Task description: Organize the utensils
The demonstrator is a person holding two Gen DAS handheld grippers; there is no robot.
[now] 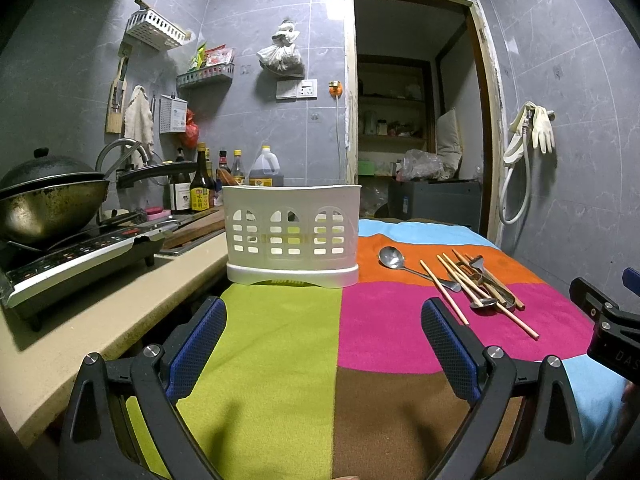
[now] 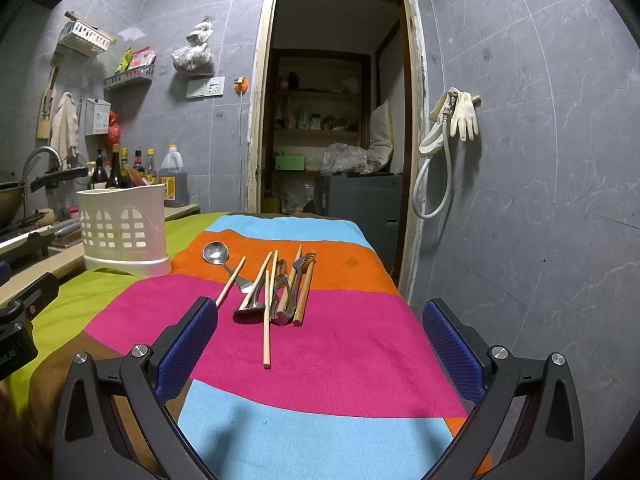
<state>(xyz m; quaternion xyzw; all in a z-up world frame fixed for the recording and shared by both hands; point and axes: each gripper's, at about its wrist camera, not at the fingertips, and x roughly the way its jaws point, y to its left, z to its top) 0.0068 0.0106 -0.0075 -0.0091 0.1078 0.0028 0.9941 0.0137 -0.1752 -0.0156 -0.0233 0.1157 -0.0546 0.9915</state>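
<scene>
**A:** What are the two grippers doing?

**B:** The left gripper (image 1: 324, 340) is hovering over the green and brown patches of the striped cloth (image 1: 280, 360), its blue-padded fingers (image 1: 198, 346) spread wide and holding nothing. The right gripper (image 2: 320, 344) is hanging over the pink and blue stripes, its fingers (image 2: 450, 346) equally wide apart and empty.

**A:** And where are the utensils lying?

**B:** They are lying in a loose pile (image 2: 276, 284) on the cloth-covered desk, across the orange and pink stripes, just ahead of the right gripper. Wooden chopsticks (image 2: 266, 320) are crossing over metal pieces, and a steel spoon (image 2: 216, 253) is lying at the pile's left with its bowl on the orange stripe.

**A:** Is the holder sitting nearby?

**B:** The white slotted utensil basket (image 1: 292, 234) is standing upright at the far left corner of the cloth, apart from the pile and beside the kitchen counter (image 1: 120, 292), where a wok (image 1: 48, 200) is resting on a cooktop.
</scene>
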